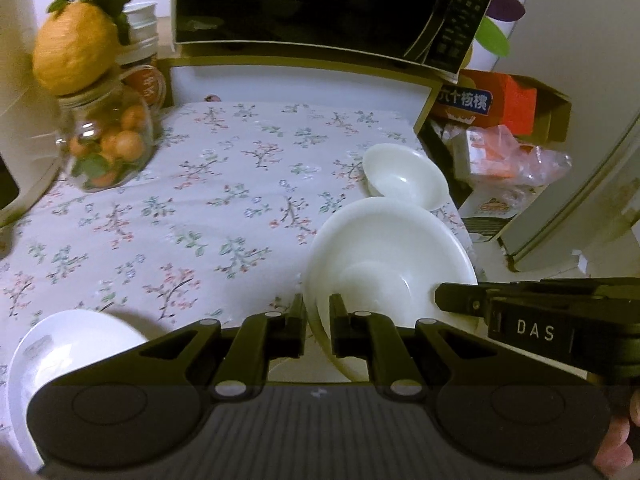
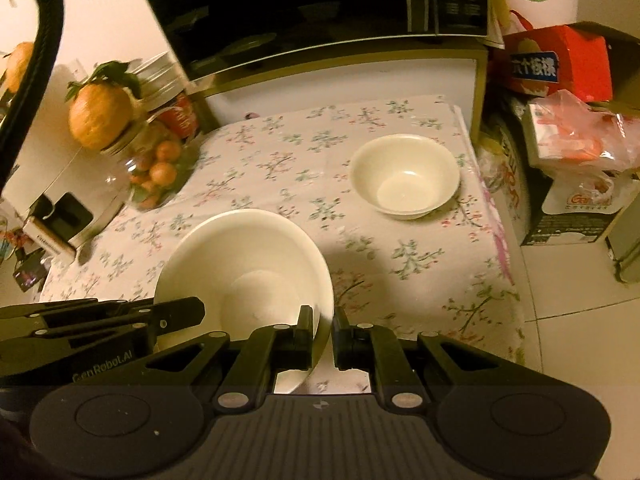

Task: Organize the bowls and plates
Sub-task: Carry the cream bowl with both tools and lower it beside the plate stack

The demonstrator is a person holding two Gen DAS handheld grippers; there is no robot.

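A large white bowl [image 1: 384,248] [image 2: 248,256] hangs a little above the floral tablecloth [image 1: 200,200], held from both sides. My left gripper [image 1: 318,308] is shut on its left rim, and it also shows in the right wrist view [image 2: 180,308]. My right gripper [image 2: 323,320] is shut on the opposite rim, and its finger [image 1: 460,296] reaches into the left wrist view. A smaller white bowl [image 1: 404,176] [image 2: 405,176] stands upright on the cloth near the table's right edge. A white plate [image 1: 60,344] lies at the near left, partly hidden by my left gripper.
A glass jar of small oranges [image 1: 108,140] with a big orange fruit [image 1: 76,56] on top stands at the back left. A black microwave [image 1: 320,0] sits behind the table. Boxes and plastic bags [image 1: 500,140] crowd the floor to the right.
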